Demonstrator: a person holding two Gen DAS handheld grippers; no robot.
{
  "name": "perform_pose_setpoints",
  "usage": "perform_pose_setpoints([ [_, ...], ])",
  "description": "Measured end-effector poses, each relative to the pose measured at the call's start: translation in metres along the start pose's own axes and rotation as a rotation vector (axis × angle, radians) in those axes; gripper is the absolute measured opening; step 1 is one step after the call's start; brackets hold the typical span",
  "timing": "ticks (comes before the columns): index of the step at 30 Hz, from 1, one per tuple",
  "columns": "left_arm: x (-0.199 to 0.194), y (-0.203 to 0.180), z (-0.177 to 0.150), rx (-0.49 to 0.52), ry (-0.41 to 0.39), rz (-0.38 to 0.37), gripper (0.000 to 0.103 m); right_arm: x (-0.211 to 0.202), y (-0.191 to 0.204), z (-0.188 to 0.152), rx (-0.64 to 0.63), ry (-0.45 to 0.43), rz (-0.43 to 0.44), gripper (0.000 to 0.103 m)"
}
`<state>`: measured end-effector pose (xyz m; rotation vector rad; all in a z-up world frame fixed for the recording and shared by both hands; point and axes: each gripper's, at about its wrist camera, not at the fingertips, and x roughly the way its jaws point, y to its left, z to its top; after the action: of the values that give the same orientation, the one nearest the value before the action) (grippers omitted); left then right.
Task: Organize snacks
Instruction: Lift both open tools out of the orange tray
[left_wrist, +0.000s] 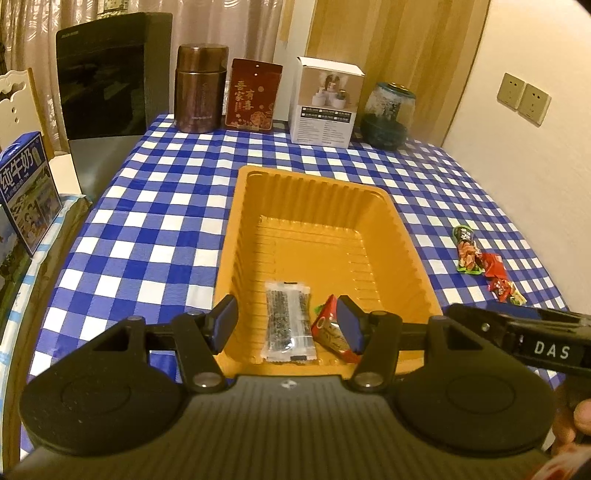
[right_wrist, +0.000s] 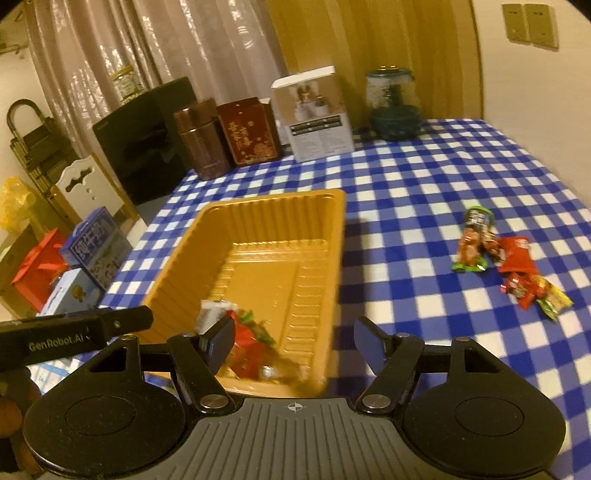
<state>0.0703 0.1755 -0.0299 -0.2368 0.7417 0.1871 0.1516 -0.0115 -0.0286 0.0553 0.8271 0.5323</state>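
An orange plastic tray (left_wrist: 236, 229) sits mid-table on the blue-checked cloth. At its near end lie a clear packet with dark contents (left_wrist: 286, 317) and a red snack (left_wrist: 328, 328). My left gripper (left_wrist: 288, 326) hovers open over those two, with its pads touching neither. My right gripper (right_wrist: 295, 341) is open above the tray's (right_wrist: 273, 201) near right corner. Below it the red snack (right_wrist: 247, 350) looks blurred and a pale packet (right_wrist: 212, 314) lies beside it. Loose snacks lie right of the tray: a green-ended one (right_wrist: 474, 240) and red ones (right_wrist: 517, 258).
Along the far edge stand a brown flask (left_wrist: 199, 88), a red pouch (left_wrist: 253, 96), a white box (left_wrist: 325, 99) and a glass jar (left_wrist: 389, 114). A black appliance (left_wrist: 107, 77) and a milk carton box (left_wrist: 29, 188) are at the left. The right gripper's body (left_wrist: 517, 336) crosses the left view.
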Motion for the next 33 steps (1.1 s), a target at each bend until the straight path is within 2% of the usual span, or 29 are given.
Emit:
perform_pose_setpoints([
  [8, -0.01, -0.026, -0.001, 0.029, -0.013, -0.038, 0.056, -0.036, -0.028, -0.011, 0.051, -0.031, -0.092, 0.071],
  [20, -0.017, -0.088, -0.004, 0.079, -0.022, -0.139, 0.077, -0.091, -0.078, -0.015, 0.124, -0.092, -0.194, 0.071],
  [29, -0.015, -0.127, -0.01, 0.125, -0.012, -0.175, 0.093, -0.111, -0.109, -0.018, 0.159, -0.081, -0.276, 0.071],
  [33, -0.012, -0.141, -0.011, 0.137, -0.005, -0.187, 0.096, -0.117, -0.121, -0.02, 0.167, -0.082, -0.3, 0.071],
])
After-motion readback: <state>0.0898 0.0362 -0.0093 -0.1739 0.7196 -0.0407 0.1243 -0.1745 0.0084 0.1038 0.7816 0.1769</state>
